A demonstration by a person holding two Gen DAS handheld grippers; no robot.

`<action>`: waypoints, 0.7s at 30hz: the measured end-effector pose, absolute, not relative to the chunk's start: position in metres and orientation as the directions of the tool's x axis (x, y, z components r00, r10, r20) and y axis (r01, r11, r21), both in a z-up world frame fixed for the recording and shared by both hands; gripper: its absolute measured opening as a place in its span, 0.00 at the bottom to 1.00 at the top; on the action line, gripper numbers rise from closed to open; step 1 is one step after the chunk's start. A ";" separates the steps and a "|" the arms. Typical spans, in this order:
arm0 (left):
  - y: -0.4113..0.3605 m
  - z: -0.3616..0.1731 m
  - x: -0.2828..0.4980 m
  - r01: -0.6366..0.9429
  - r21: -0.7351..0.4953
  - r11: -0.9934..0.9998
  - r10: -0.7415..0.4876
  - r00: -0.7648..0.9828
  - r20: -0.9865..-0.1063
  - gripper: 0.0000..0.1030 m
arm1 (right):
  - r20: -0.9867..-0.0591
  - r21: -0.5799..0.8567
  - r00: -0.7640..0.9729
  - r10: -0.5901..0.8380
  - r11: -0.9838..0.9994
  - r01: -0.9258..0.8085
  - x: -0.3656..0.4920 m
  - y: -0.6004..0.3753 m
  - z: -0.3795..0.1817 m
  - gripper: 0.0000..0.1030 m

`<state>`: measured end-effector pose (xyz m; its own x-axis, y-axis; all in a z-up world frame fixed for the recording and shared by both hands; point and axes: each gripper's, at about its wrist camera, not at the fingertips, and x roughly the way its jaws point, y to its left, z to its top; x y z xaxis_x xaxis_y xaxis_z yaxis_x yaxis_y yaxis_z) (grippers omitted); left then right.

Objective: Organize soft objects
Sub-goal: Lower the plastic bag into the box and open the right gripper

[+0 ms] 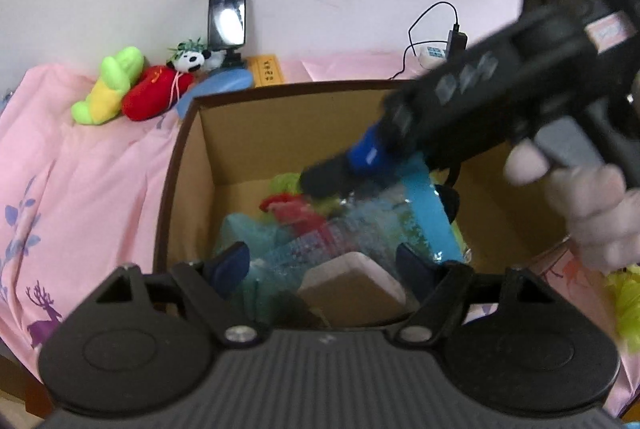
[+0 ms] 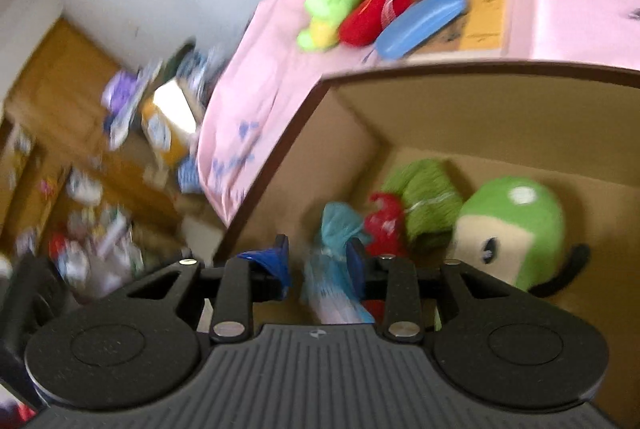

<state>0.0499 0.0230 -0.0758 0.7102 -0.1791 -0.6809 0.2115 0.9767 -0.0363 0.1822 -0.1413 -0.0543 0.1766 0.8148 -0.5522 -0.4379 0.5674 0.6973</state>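
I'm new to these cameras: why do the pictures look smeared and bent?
Left wrist view: the right gripper is motion-blurred, the box rim bowed by the fisheye, glare on the phone. Right wrist view: the clutter at left is smeared, the green plush sharper.

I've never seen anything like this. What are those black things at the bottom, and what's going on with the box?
No robot here: a person holds a pair of tongs in each hand, each with a camera looking along its fingers. The left tongs hover open over the cardboard box. The right tongs, seen in their own view, have a pale blue bag between the fingers; whether they grip it is unclear. A green plush lies inside. More soft toys wait on the pink sheet.
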 end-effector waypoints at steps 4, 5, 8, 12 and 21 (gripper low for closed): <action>0.022 -0.076 0.050 0.176 0.004 0.984 -0.125 0.710 -0.693 0.76 | -0.552 0.706 0.264 0.791 0.612 -0.358 0.181 -0.165 -0.050 0.15; 0.022 -0.076 0.051 0.159 0.022 0.987 -0.098 0.709 -0.699 0.76 | -0.557 0.707 0.271 0.785 0.619 -0.341 0.180 -0.168 -0.050 0.15; 0.027 -0.076 0.053 0.124 0.035 0.992 -0.063 0.702 -0.710 0.74 | -0.586 0.697 0.272 0.763 0.646 -0.311 0.173 -0.172 -0.053 0.15; 0.033 -0.063 0.042 0.133 -0.002 0.991 -0.099 0.728 -0.678 0.78 | -0.675 0.617 0.281 0.682 0.731 -0.292 0.165 -0.163 -0.059 0.15; 0.034 -0.037 0.011 0.163 0.009 0.987 -0.123 0.777 -0.618 0.80 | -0.683 0.654 0.239 0.690 0.723 -0.221 0.161 -0.143 -0.076 0.15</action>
